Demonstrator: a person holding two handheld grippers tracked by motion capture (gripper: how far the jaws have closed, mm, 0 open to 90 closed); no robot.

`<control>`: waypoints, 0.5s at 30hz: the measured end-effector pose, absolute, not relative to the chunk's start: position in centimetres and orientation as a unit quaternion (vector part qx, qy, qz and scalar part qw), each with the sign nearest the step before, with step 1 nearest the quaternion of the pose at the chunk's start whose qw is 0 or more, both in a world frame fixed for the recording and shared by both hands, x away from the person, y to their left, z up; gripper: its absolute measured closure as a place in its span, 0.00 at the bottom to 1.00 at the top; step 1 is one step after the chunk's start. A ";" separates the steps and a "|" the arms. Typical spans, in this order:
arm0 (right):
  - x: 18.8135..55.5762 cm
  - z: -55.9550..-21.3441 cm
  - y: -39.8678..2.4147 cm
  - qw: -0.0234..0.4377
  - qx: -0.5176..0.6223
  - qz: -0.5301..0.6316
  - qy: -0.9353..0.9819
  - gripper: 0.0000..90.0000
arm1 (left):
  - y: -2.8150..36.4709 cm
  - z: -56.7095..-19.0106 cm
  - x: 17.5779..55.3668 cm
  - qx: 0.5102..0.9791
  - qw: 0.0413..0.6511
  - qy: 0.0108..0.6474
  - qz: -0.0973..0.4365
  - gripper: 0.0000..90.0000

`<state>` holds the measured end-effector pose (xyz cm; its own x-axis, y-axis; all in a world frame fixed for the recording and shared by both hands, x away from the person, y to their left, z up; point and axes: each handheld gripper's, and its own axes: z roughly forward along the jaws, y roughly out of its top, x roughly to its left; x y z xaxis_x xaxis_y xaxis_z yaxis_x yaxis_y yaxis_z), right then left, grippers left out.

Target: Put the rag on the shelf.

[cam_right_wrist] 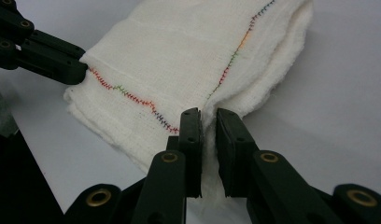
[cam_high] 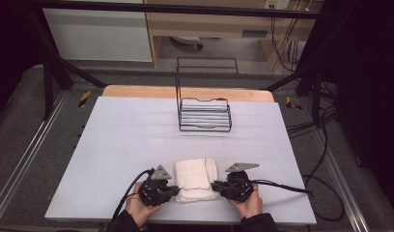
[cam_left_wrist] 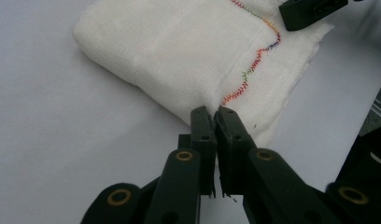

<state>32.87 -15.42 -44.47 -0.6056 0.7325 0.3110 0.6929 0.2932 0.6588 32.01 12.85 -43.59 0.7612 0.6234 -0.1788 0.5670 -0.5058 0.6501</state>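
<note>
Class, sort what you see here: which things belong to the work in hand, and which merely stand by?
In use: folded white cloth; left gripper and right gripper, each shut on a cloth edge.

Standing by: black wire rack; white table.

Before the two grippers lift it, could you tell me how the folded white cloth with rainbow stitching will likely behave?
The folded white cloth with rainbow stitching probably sags between the left gripper and right gripper, since its edge puckers where they pinch. Its loose layers may unfold. The woven texture suggests little slipping.
</note>
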 end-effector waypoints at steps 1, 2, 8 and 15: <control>32.8 -44.6 -15.4 0.025 0.447 0.392 0.804 0.88 | 12.8 -43.7 32.0 0.868 0.358 0.341 0.041 0.95; 32.7 -44.7 -15.4 0.029 0.447 0.389 0.805 0.87 | 12.7 -43.8 32.0 0.869 0.356 0.341 0.043 0.95; 33.0 -44.1 -15.9 0.059 0.426 0.401 0.809 0.61 | 13.6 -43.0 32.1 0.858 0.376 0.345 0.059 0.74; 33.9 -43.4 -16.9 0.115 0.400 0.416 0.809 0.39 | 14.5 -41.9 35.3 0.834 0.394 0.373 0.096 0.45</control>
<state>33.87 -16.90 -43.44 -0.6544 0.7418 0.1466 0.5511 0.3351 0.7642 35.33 14.55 -41.92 0.7035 0.6980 -0.1336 0.5466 -0.4112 0.7295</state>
